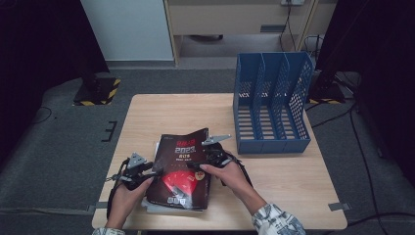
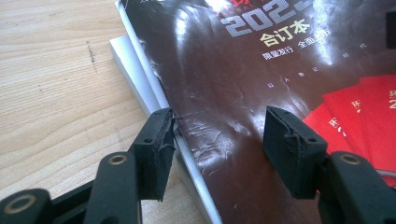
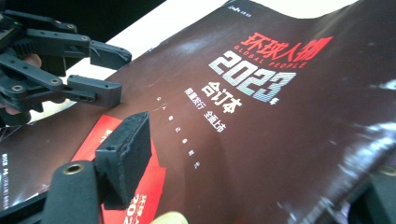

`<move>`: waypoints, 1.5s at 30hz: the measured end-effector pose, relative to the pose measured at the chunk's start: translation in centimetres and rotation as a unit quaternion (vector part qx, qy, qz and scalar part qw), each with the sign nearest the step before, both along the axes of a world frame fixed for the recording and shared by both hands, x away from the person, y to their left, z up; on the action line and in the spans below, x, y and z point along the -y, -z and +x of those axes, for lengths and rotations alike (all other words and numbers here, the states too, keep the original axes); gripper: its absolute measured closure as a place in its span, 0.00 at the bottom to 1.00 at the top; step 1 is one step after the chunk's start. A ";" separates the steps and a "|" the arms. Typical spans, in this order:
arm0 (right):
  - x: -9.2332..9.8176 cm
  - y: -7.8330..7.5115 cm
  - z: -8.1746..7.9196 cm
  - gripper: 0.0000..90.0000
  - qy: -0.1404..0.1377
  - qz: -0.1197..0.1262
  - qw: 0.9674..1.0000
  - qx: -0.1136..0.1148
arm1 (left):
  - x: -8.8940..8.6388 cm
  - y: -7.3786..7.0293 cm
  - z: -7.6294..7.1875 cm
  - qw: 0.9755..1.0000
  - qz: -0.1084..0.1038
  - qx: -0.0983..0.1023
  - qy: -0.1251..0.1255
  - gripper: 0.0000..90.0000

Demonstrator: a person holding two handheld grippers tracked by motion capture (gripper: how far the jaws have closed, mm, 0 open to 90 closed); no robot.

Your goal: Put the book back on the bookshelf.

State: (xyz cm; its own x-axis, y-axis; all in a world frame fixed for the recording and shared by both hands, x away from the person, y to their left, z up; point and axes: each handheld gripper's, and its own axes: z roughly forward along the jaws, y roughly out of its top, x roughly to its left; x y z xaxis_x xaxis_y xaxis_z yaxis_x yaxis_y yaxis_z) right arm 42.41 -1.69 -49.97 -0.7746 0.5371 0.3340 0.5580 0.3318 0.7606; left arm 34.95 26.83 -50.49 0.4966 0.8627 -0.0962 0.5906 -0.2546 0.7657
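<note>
- While the left gripper (image 2: 217,154) sits at the left edge of the glossy dark-brown magazine with the red fan graphic and "2023" on its cover (image 2: 261,93), its jaws are spread: one pad (image 2: 161,149) touches the cover's edge, the other (image 2: 287,149) hovers over the cover, so nothing is pinched yet as far as I can see.
- The right gripper (image 1: 203,159) is over on the magazine's right side, jaws parted too. One pad (image 3: 126,154) hangs just above the cover, the other is mostly out of frame at the bottom right, so I'd call it released, not grasping.
- The magazine lies flat-ish on top of a thin stack of white paper or booklets (image 2: 133,70), near the front of the light wooden table (image 1: 161,112). Its far right corner curls up a bit.
- The blue perforated plastic file rack with three slots (image 1: 271,98) stands well apart at the back right, and all the slots look empty.
- So my read: we're right at the start. Both grippers are lined up on the two sides, but a firm grab, the lift and (probably) dropping it into a rack slot are all still to do.
</note>
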 end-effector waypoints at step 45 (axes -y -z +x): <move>1.3 -2.6 -1.9 0.94 0.033 0.069 0.995 0.067 | 1.0 -0.3 0.4 0.998 -0.041 0.017 0.035 0.20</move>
